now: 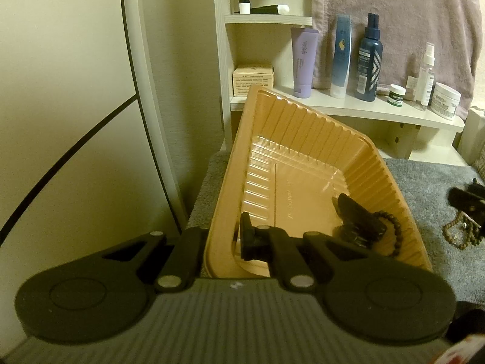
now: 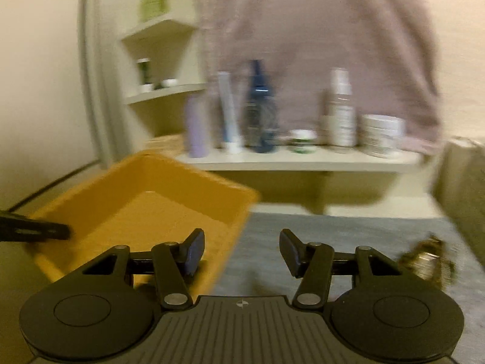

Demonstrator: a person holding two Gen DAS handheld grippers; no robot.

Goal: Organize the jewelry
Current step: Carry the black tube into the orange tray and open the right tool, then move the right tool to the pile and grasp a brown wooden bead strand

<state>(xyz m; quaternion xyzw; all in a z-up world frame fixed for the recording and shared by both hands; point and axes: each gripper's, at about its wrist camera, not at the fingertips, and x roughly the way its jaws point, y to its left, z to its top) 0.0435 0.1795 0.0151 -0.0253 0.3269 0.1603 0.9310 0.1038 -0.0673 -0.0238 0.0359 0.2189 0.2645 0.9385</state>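
A gold plastic tray (image 1: 303, 139) is tilted up on a grey towel. My left gripper (image 1: 224, 239) is shut on the tray's near left rim, one finger inside and one outside. Inside the tray lie a dark hair clip (image 1: 357, 221) and a dark bead bracelet (image 1: 391, 230). In the blurred right wrist view the tray (image 2: 145, 200) is at the left, and my right gripper (image 2: 242, 251) is open and empty, above the tray's right edge and the towel. A tangle of gold jewelry (image 2: 427, 261) lies on the towel to its right; brown beads (image 1: 460, 233) show in the left view.
A white shelf (image 1: 348, 106) behind holds tubes, bottles and jars. A pink cloth (image 1: 394, 15) hangs behind it. A mirror frame (image 1: 142, 91) stands at the left. The grey towel (image 1: 430, 188) covers the table. The left gripper's finger (image 2: 33, 230) shows at the tray's left.
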